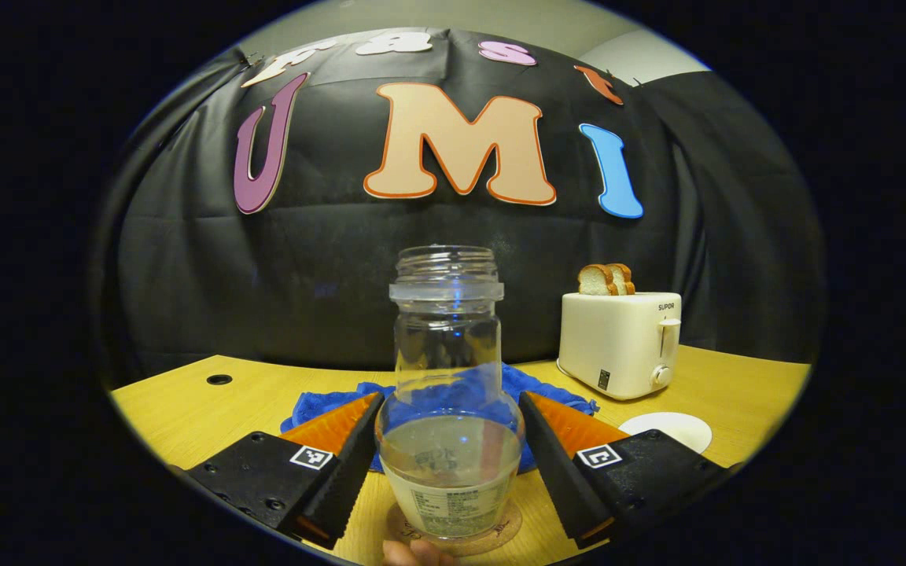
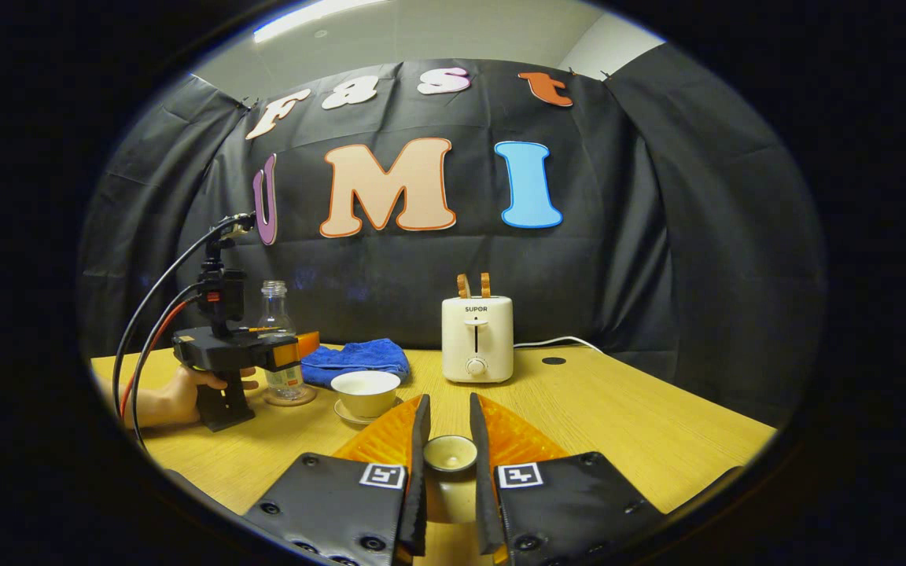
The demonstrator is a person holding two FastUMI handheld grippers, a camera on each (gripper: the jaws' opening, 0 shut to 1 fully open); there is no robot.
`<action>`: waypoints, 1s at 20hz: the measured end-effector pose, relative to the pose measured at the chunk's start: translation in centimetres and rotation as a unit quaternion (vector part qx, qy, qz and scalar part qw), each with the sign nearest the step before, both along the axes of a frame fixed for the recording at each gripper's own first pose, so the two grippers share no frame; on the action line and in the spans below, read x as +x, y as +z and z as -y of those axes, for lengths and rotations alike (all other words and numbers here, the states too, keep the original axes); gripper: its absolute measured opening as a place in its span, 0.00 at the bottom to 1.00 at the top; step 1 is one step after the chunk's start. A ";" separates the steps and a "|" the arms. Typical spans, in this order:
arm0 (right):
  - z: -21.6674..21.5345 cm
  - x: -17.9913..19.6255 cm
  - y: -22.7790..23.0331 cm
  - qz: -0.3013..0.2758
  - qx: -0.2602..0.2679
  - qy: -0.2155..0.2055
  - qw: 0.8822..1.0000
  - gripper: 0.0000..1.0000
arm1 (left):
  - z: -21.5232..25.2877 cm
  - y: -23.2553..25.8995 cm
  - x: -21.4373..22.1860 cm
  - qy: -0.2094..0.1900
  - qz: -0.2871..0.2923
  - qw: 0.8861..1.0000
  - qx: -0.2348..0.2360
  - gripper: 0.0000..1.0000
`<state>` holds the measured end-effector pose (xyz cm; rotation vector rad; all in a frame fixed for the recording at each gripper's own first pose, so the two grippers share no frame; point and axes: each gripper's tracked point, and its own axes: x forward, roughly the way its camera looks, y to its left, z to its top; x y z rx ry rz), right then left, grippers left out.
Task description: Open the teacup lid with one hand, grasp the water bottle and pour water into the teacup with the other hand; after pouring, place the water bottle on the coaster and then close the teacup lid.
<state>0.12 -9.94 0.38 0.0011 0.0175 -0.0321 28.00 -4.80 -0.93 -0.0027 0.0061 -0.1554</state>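
Observation:
The clear water bottle [image 1: 447, 377], capless and holding a little water, stands upright on a round cork coaster [image 1: 502, 531]. My left gripper [image 1: 451, 399] has a finger against each side of its lower body. In the right gripper view the same bottle [image 2: 275, 308] shows at the far left with the left gripper [image 2: 291, 350] and a hand around it. My right gripper [image 2: 448, 428] is shut on the cream teacup lid [image 2: 450, 453], held above the table. The uncovered teacup [image 2: 366, 391] sits on its saucer [image 2: 349, 415] between the two grippers.
A blue cloth [image 1: 319, 405] lies behind the bottle. A white toaster [image 1: 620, 342] with bread slices stands at the back, beside a white round disc [image 1: 673, 428]. The wooden table [image 2: 618, 424] has a cable hole [image 2: 554, 361]. Cables [image 2: 150, 314] rise from the left gripper.

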 end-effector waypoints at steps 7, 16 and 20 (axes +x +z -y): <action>0.0 0.0 0.0 0.000 0.000 0.000 1.000 0.29 | -0.1 0.0 -1.4 -0.001 -0.002 1.000 -0.001 0.96; 0.2 0.0 0.0 0.001 0.000 -0.003 1.000 0.30 | -1.0 0.2 -6.4 0.006 -0.001 1.000 -0.001 0.96; 0.3 -0.1 0.1 0.001 -0.001 -0.006 1.000 0.29 | -1.7 0.4 -10.1 0.018 -0.001 1.000 0.000 0.96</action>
